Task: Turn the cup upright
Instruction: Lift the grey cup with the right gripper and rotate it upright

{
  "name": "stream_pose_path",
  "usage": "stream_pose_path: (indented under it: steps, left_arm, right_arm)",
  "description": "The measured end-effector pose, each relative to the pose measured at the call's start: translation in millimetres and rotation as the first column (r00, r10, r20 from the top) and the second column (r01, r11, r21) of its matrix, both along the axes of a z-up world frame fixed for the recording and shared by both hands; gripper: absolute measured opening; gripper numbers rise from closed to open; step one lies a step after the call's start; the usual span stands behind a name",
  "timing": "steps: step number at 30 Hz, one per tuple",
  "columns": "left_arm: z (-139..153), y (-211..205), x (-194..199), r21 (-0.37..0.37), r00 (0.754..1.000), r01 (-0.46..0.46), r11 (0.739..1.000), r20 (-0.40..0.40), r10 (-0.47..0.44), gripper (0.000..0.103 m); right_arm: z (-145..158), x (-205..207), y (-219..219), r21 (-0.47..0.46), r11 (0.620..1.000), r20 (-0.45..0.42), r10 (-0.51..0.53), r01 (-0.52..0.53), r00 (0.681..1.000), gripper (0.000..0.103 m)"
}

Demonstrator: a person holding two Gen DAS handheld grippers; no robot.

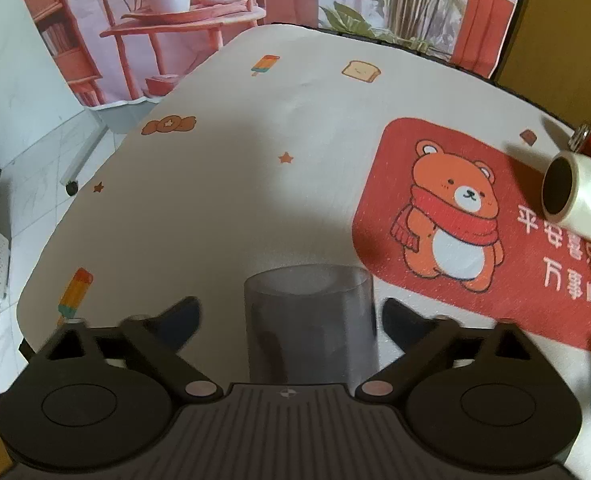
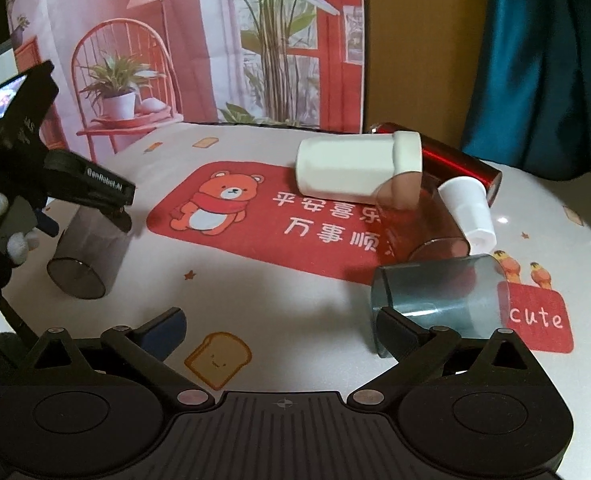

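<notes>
A smoky grey translucent cup [image 1: 309, 320] stands between the open fingers of my left gripper [image 1: 291, 316], with a gap on each side. In the right wrist view the same cup [image 2: 87, 256] is tilted, its base towards the camera, under the left gripper [image 2: 107, 208]. My right gripper [image 2: 281, 328] is open and empty above a toast picture. Its right finger [image 2: 399, 332] is next to a blue-grey cup [image 2: 439, 300] that lies on its side.
The round table [image 2: 295, 292] has a cartoon-print cloth with a red bear patch [image 2: 255, 212]. At the back right lie a white cup [image 2: 355, 168], a small white cup [image 2: 469, 208], a reddish clear cup [image 2: 419, 220] and a red metal bottle [image 2: 455, 160]. The white cup [image 1: 579, 200] also shows in the left wrist view.
</notes>
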State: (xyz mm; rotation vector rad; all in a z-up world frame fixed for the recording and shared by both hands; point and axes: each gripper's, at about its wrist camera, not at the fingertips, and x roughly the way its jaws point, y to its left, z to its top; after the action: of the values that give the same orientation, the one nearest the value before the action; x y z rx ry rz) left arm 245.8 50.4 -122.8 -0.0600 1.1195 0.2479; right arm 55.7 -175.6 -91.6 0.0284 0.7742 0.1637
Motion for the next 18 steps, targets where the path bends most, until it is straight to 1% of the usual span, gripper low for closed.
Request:
stream_pose_path:
  steps: [1, 5, 7, 9, 12, 14, 18]
  left_arm:
    - [-1, 1, -1, -0.004, 1.000, -0.002, 1.000, -0.006, 0.002, 0.092]
    - [-2, -2, -5, -0.007, 1.000, 0.007, 1.000, -0.004, -0.007, 0.082]
    - [0, -5, -10, -0.007, 1.000, 0.026, 1.000, 0.008, -0.026, 0.072]
    - [3, -7, -16, -0.020, 0.999, 0.044, 0.999, 0.030, -0.043, 0.070]
    - [9, -9, -29, -0.026, 0.993, 0.080, 0.996, 0.093, -0.078, 0.070]
    - [15, -9, -39, -0.020, 0.984, 0.107, 0.994, 0.148, -0.103, 0.070]
    - [21, -10, -53, 0.029, 0.955, 0.133, 0.991, 0.265, -0.136, 0.070]
  right_arm:
    - [0, -1, -1, 0.002, 1.000, 0.002, -0.006, 0.006, 1.000, 0.100]
    - [0, -2, -6, 0.011, 1.000, 0.007, -0.023, 0.023, 1.000, 0.100]
    - [0, -2, -6, 0.014, 1.000, 0.005, -0.025, 0.025, 1.000, 0.100]
    - [0, -3, -4, 0.013, 1.000, 0.006, -0.021, 0.021, 1.000, 0.100]
    - [1, -4, -4, 0.019, 1.000, 0.009, -0.018, 0.018, 1.000, 0.100]
    - [1, -4, -4, 0.019, 1.000, 0.009, -0.020, 0.020, 1.000, 0.100]
    - [-1, -2, -4, 0.024, 0.999, 0.000, -0.025, 0.025, 1.000, 0.100]
